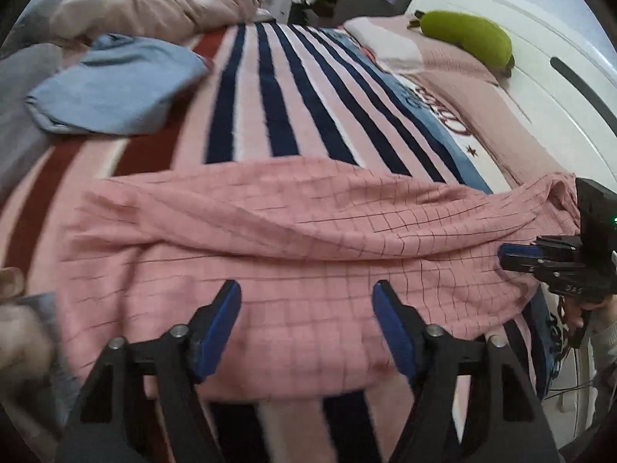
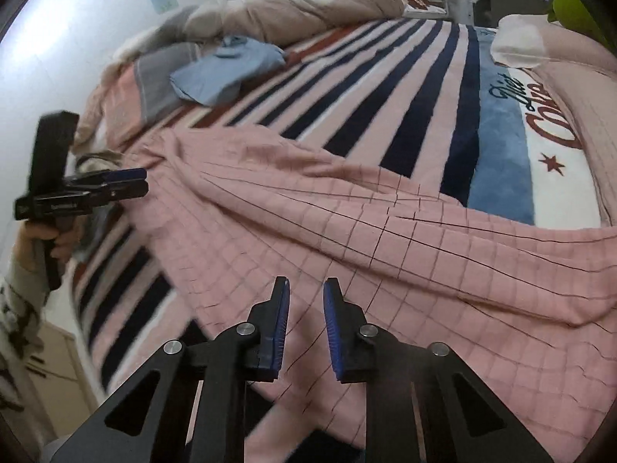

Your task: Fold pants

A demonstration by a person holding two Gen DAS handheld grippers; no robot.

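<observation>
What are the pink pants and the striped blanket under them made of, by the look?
Pink pants: thin woven fabric, likely cotton or a blend, matte, with a fine dark grid print; it drapes in soft folds and creases. Striped blanket: plush fleece, probably synthetic; the surface looks fuzzy, with soft-edged navy, white and pink stripes. Neither fibre can be confirmed by sight.

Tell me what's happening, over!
Left gripper jaws open, right gripper jaws open, both empty. Pink checked pants spread on striped blanket. Nothing blocking.
</observation>
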